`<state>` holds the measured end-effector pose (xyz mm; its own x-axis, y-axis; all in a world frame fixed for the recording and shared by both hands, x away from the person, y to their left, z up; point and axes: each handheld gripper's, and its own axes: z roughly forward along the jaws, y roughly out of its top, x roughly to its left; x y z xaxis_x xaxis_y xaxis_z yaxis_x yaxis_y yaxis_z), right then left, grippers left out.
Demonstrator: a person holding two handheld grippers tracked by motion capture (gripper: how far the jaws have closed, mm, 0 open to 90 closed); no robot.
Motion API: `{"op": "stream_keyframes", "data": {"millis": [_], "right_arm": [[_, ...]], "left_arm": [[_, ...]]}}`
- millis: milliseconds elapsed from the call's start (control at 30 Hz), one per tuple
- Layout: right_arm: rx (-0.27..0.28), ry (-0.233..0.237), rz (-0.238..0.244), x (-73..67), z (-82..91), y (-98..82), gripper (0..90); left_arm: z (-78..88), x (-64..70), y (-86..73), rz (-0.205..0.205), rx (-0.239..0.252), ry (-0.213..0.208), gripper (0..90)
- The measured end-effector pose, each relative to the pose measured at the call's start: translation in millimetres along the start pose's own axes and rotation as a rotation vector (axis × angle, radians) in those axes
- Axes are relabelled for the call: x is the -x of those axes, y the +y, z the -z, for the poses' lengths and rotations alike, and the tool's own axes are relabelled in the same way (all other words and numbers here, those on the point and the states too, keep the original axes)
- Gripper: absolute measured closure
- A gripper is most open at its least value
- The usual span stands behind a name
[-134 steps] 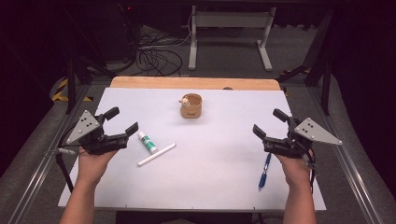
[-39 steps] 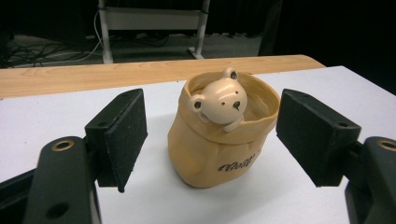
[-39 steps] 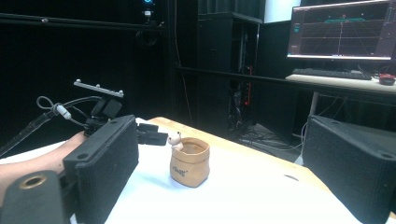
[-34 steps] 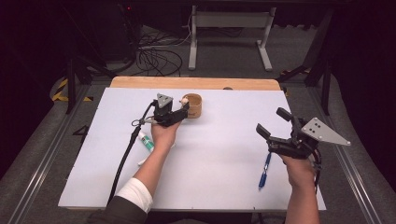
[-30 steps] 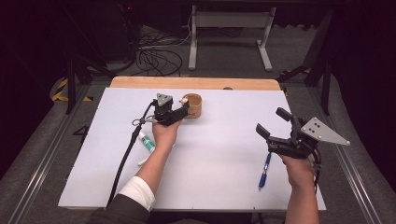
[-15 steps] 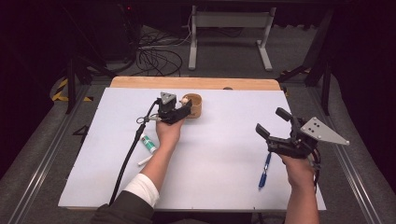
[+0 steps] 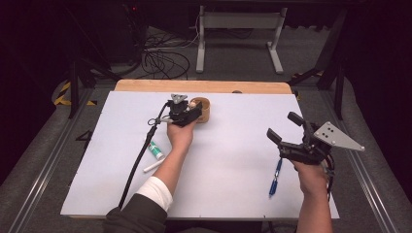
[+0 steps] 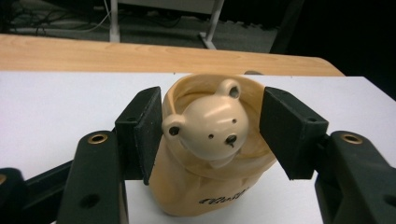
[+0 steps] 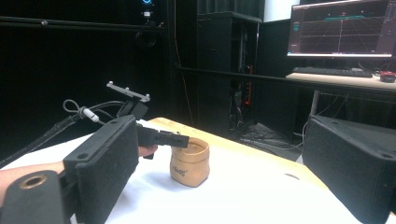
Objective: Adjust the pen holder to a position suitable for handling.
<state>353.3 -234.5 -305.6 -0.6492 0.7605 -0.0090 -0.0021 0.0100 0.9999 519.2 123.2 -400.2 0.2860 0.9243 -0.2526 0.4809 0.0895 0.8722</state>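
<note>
The left gripper (image 8: 210, 135) has its jaws around the bear cup (image 8: 210, 154) and they have just been closing; one pad touches the cup's side, the other stands just off it. If that first pad pushes on alone, the cup could tip or skid across the surface (image 7: 233, 160). The right gripper (image 7: 291, 128) hovers well apart, jaws open and empty.

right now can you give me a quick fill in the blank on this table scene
1. The left gripper has its jaws on either side of a tan cup with a ____ head inside.
2. The blue pen lies beside the ____ hand.
3. The right gripper has its jaws ____.
4. The cup stands near the table's ____ edge.

Missing words: bear; right; open; far
</note>
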Motion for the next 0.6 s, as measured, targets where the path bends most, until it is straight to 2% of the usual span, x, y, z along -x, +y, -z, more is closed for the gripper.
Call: {"op": "stream_keyframes", "data": {"millis": [167,267,400,600], "right_arm": [[-0.002,0.000,-0.003,0.1,-0.4,-0.3,11.7],[-0.003,0.002,-0.001,-0.4,-1.5,-0.6,11.7],[-0.006,0.006,-0.002,-1.6,-2.9,-0.8,11.7],[-0.005,0.003,-0.002,-1.3,-2.8,-0.9,11.8]], "left_arm": [[-3.6,-1.0,-1.8,0.017,-0.017,0.008,43.8],[-4.8,-1.6,-1.7,0.054,-0.026,0.007,43.9],[-6.0,-0.8,-1.6,0.072,-0.020,0.026,47.5],[-6.0,2.0,1.5,0.075,-0.043,0.053,50.0]]}}
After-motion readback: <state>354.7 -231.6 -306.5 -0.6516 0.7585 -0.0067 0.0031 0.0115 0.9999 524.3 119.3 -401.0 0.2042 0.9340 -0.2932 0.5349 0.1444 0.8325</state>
